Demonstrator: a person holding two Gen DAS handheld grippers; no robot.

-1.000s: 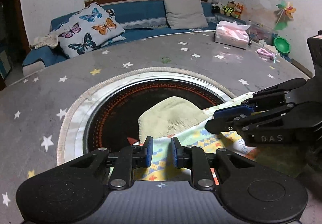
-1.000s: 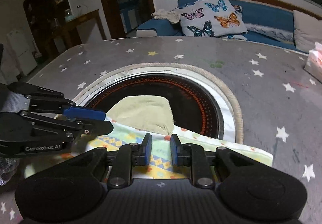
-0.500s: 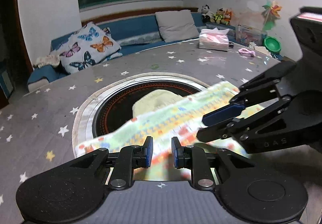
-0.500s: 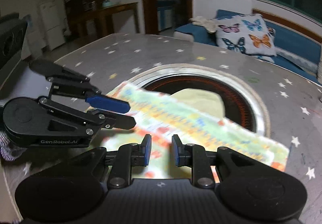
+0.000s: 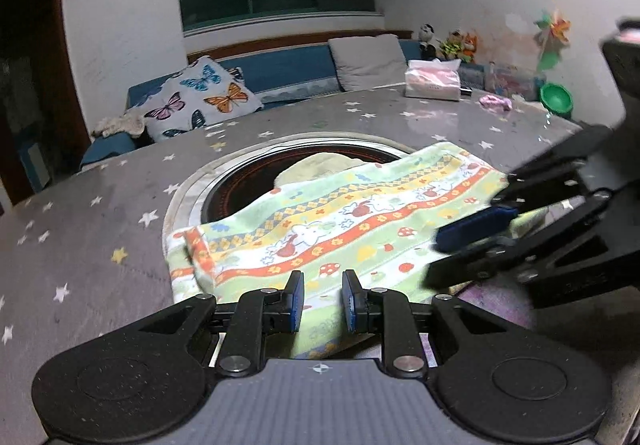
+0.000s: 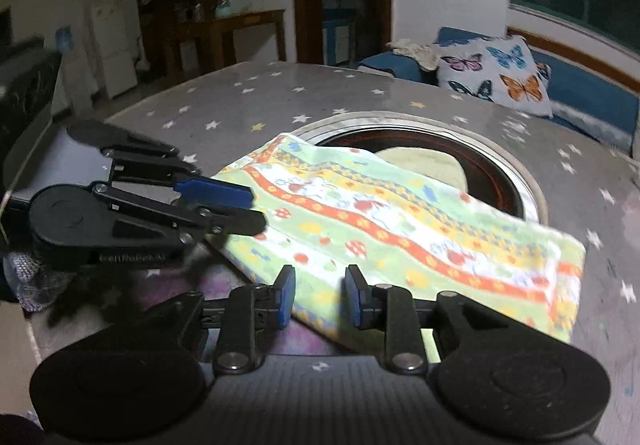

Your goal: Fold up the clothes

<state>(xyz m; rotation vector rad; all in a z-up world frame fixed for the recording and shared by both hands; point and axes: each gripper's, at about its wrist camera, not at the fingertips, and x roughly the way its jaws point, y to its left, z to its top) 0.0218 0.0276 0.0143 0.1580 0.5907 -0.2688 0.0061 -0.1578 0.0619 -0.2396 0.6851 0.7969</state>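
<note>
One grey star-printed desk (image 5: 100,229) fills most of both views, with a round dark recess (image 5: 240,185) sunk into its middle. Behind it runs a blue sofa (image 5: 288,65) bearing a butterfly cushion (image 5: 200,97) and a plain grey cushion (image 5: 370,61). Across the near half of the recess and the desk lies the patterned towel (image 5: 340,221), striped green, orange and yellow, doubled over on itself; a pale yellow cloth (image 5: 316,169) shows in the recess behind it. The left claw (image 5: 320,301) has its blue pads apart, with the towel's near edge in the gap between them. The right claw (image 6: 320,295) is likewise apart over the towel's near edge. Far back on the desk sit a tissue pack (image 5: 432,83) and a green bowl (image 5: 556,99).
</note>
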